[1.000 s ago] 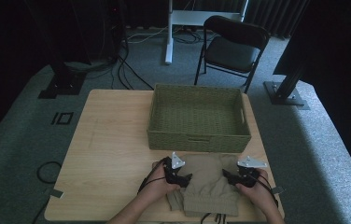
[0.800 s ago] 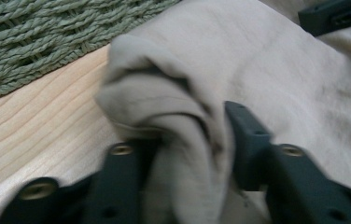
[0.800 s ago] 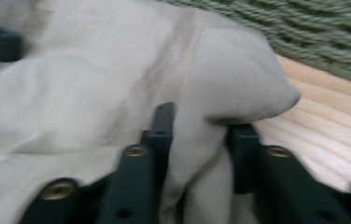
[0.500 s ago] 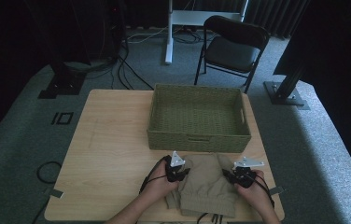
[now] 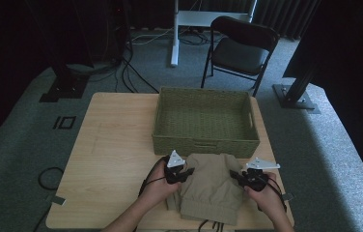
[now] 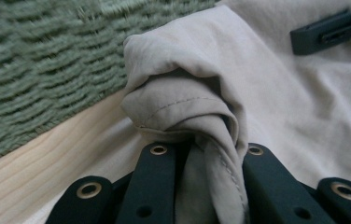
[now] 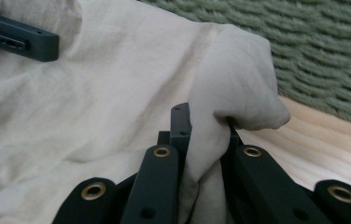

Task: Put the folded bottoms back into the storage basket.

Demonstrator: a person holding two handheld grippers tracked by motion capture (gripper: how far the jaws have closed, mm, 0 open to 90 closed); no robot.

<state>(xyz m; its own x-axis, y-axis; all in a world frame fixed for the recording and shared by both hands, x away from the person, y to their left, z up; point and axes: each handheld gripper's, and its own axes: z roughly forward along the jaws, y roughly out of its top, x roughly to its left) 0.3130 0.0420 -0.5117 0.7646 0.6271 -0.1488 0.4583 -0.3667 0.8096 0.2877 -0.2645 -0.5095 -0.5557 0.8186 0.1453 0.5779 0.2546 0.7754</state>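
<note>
Both claws pinch the tan cloth [image 5: 211, 186]: left claw [image 5: 185, 173] w/ a bunched corner tight betw. its jaws, right claw [image 5: 237, 177] same on the other side. Cloth sits low-center of frame, just below the green basket [image 5: 203, 140], on the wood table [image 5: 112, 164].

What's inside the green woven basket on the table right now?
The green woven basket looks empty: its woven floor shows bare. The near wall hides a strip of floor behind it. The folded beige garment lies outside it on the wooden table.

No text — nothing legible.
</note>
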